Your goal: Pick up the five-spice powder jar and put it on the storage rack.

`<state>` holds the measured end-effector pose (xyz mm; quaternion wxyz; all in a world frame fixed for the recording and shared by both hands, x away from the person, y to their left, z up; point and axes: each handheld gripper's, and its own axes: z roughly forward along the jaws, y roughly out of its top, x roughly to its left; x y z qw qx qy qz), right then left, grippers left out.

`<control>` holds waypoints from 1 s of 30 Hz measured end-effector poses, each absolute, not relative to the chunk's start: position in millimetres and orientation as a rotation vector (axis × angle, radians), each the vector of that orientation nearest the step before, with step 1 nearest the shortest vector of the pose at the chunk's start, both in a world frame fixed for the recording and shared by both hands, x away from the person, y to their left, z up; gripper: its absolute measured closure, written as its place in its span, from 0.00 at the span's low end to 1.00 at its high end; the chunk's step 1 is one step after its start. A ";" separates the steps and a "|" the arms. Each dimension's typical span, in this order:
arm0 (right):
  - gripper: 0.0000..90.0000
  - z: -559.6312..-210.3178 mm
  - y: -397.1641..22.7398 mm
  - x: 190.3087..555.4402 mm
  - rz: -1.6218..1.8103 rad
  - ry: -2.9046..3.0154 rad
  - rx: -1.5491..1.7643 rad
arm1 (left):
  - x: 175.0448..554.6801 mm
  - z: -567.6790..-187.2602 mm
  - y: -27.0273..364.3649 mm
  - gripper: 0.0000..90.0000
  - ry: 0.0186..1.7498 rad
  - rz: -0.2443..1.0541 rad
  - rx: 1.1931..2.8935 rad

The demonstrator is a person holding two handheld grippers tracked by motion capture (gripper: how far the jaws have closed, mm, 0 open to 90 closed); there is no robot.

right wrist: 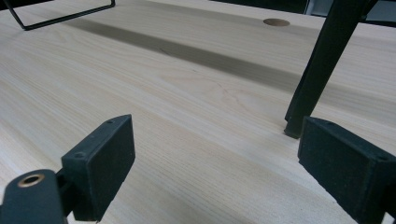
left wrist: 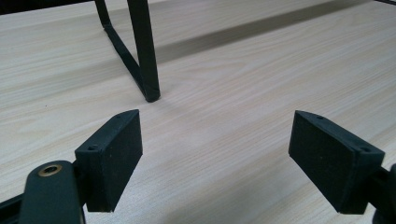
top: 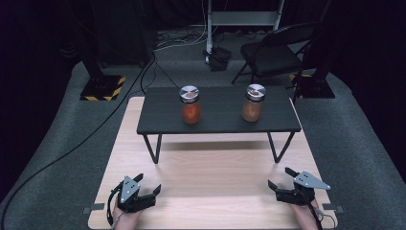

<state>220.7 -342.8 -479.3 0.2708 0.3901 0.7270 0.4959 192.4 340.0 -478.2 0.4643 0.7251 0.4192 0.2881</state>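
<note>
Evidently nothing has been handled yet: the left gripper and right gripper are held open and empty near the table's front edge, while both spice jars stand untouched on the black stand, well apart from them.

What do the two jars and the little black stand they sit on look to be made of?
Left jar and right jar: clear, probably glass, contents visible; shiny metallic-looking lids. Black stand: matte top, thin bent legs, likely painted metal.
</note>
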 end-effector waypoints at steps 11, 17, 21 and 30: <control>0.12 -478.5 -341.9 221.0 1.330 1.962 1.056 | 192.5 -477.8 339.5 0.19 1.028 0.709 1.786; 0.12 -478.5 -341.6 220.8 1.328 1.960 1.058 | 192.3 -477.8 339.2 0.19 1.027 0.712 1.788; 0.12 -478.2 -341.1 220.9 1.323 1.962 1.054 | 193.0 -477.3 338.8 0.19 1.027 0.708 1.792; 0.12 -478.3 -340.7 220.1 1.320 1.958 1.059 | 193.7 -476.3 337.1 0.19 1.027 0.710 1.802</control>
